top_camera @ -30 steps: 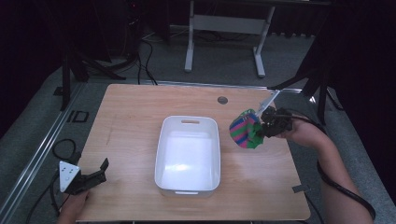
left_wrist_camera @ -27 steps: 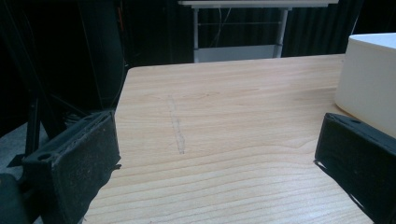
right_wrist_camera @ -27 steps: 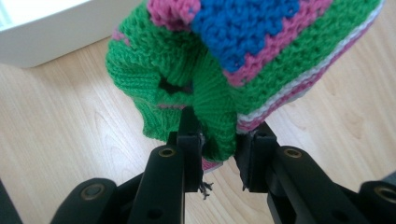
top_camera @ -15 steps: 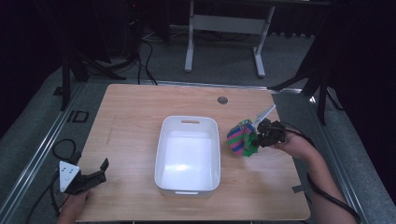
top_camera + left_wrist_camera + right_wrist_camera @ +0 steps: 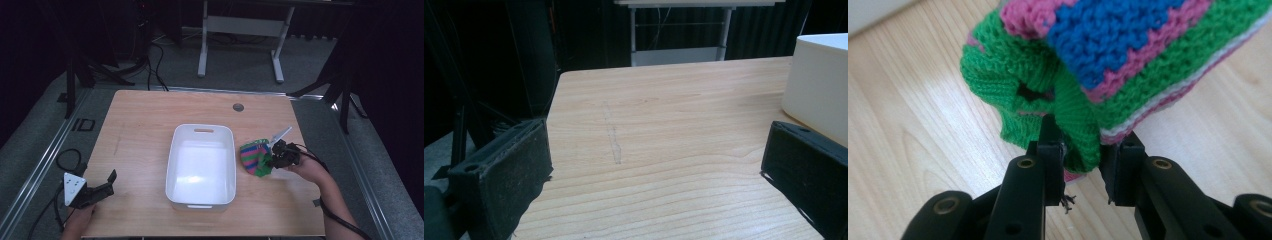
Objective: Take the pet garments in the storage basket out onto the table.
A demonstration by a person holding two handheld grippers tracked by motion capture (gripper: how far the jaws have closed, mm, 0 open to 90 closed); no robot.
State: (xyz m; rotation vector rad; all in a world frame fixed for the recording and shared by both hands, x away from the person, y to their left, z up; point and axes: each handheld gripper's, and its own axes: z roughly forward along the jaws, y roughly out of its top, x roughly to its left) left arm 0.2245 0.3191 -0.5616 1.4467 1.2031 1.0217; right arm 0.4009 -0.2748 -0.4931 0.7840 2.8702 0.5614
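A knitted piece [image 5: 255,157] striped in green, pink and blue rests on the wooden table [image 5: 145,125], just right of the white tub [image 5: 204,128]. My right gripper [image 5: 272,159] is at the piece's right side, shut on its green edge. In the right gripper view the jaws pinch a fold of the knitted piece [image 5: 1128,55] low over the wood, right gripper [image 5: 1080,160] tips sunk in the fabric. My left gripper [image 5: 107,185] lies at the table's front left corner, open. In the left gripper view the left gripper [image 5: 654,170] jaws stand wide apart over bare wood.
The white tub [image 5: 819,85] has nothing inside and stands mid-table. A round grommet [image 5: 238,107] sits near the far edge. A bit of tape [image 5: 315,202] marks the front right. Beyond the table are desk legs and cables on a grey floor.
My right gripper has come down and toward the near side with the knitted piece, from above the tub's right rim to the table beside it. The left gripper has not moved.
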